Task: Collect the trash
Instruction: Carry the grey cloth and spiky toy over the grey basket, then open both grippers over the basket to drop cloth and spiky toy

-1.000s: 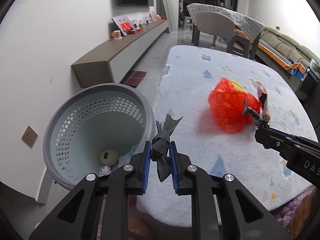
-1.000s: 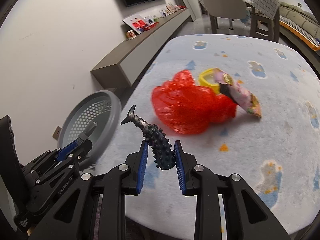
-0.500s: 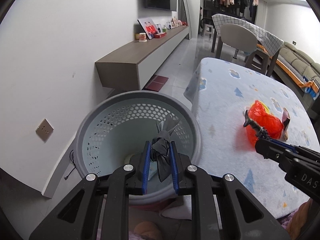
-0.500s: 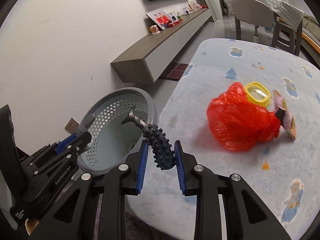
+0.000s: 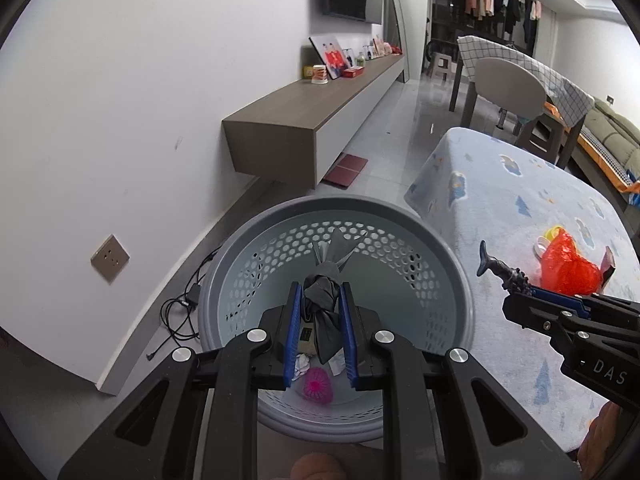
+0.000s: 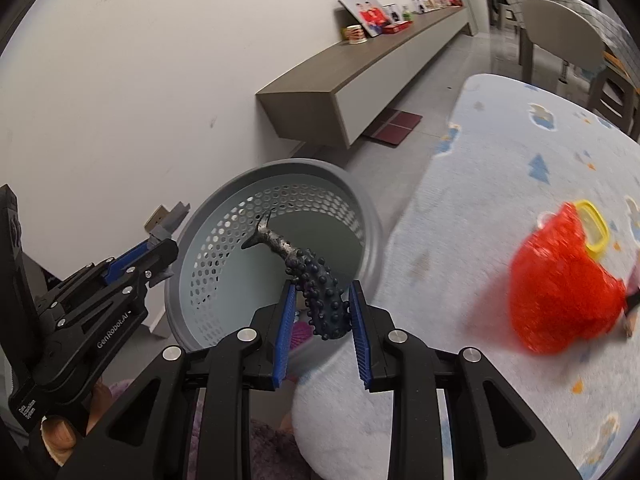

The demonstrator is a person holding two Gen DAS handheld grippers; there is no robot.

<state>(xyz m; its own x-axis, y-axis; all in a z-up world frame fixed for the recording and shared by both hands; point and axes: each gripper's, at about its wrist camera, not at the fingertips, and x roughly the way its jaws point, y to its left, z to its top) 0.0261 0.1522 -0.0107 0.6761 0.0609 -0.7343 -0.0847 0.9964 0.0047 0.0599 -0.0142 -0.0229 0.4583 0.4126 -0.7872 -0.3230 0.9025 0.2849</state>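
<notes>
Left wrist view: the left gripper point(image 5: 319, 322) is clamped on a knotted grey wrapper point(image 5: 325, 304), whose twisted end fans out above the blue pads. It hangs directly over the mouth of a round grey perforated trash basket point(image 5: 404, 216) standing on the floor by a white wall. In the bottom of the basket lie a pink spiky ball point(image 5: 318, 385) and some crumpled scraps. To the right, the right gripper point(image 5: 520, 288) reaches in from the edge, holding a dark knobbly fish-tailed toy point(image 5: 502, 271). Farther right, on a pale blue patterned blanket point(image 5: 500, 200), sits a crumpled red plastic bag point(image 5: 568, 268) with a yellow lid point(image 5: 550, 233) just behind it.

Right wrist view: the right gripper point(image 6: 322, 316) grips the dark knobbly fish-tailed toy point(image 6: 316, 288) by its studded body, tail pointing up and left over the near rim of the basket point(image 6: 360, 184). The left gripper point(image 6: 160, 240) shows at the left, held by a hand point(image 6: 60, 432). The red bag point(image 6: 560, 284) lies blurred on the blanket point(image 6: 480, 160) to the right, the yellow lid point(image 6: 594, 222) touching its far side. A long wall shelf point(image 6: 340, 68) runs into the distance.
</notes>
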